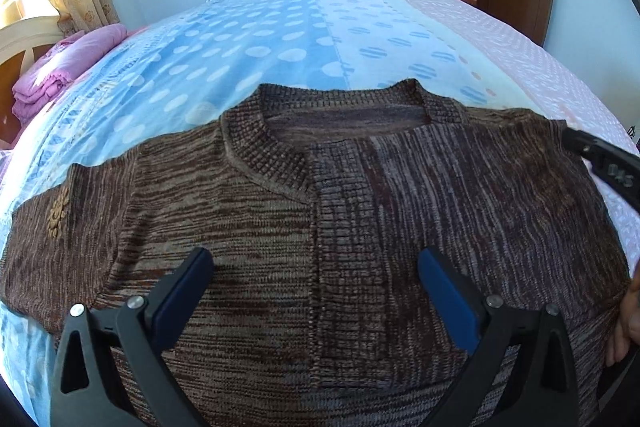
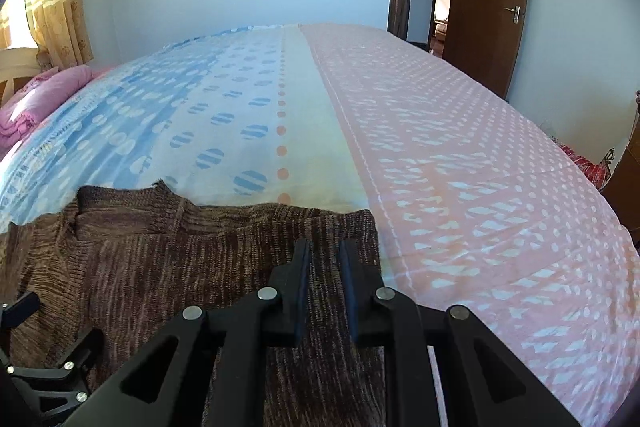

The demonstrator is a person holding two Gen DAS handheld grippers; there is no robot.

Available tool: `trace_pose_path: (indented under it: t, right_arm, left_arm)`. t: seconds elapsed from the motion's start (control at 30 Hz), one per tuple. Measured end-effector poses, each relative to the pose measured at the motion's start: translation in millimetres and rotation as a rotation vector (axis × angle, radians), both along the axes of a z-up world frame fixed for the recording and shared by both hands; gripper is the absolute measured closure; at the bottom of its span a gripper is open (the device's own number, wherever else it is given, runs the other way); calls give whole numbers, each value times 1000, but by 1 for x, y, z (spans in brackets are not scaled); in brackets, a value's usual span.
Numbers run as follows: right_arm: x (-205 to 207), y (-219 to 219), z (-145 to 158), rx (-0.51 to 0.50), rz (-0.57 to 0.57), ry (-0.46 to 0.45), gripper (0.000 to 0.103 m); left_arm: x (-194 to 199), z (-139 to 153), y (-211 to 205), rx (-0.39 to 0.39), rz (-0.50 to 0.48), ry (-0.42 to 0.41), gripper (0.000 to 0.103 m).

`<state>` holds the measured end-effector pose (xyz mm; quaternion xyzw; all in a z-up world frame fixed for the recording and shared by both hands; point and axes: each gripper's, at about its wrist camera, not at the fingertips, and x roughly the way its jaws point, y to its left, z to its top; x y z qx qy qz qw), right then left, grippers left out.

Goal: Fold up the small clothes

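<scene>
Left claw (image 1: 314, 263) spread wide over brown sweater (image 1: 280, 195), right claw (image 2: 325, 247) nearly together above its edge, pink quilt (image 1: 60, 63) beyond

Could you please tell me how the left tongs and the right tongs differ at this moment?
The left tongs are spread wide open; the right tongs are nearly closed, a narrow strip of knit between them. The left sit over the sweater's middle, the right near its right edge. Both are black with blue pads.
</scene>
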<state>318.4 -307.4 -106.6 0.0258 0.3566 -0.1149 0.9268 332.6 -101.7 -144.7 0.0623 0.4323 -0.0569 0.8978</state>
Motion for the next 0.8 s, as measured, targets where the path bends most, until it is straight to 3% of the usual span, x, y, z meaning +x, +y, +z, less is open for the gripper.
trace_pose_path:
  t: [0.63,0.8]
  right_arm:
    - [-83,18,35,-68,-10,-42,87]
    - [-85,15,24,-62,-24,-3,87]
  left_arm:
    - [-1,-2,7,-46,7,9,0]
    - [-3,-2,12,-68,12,12,0]
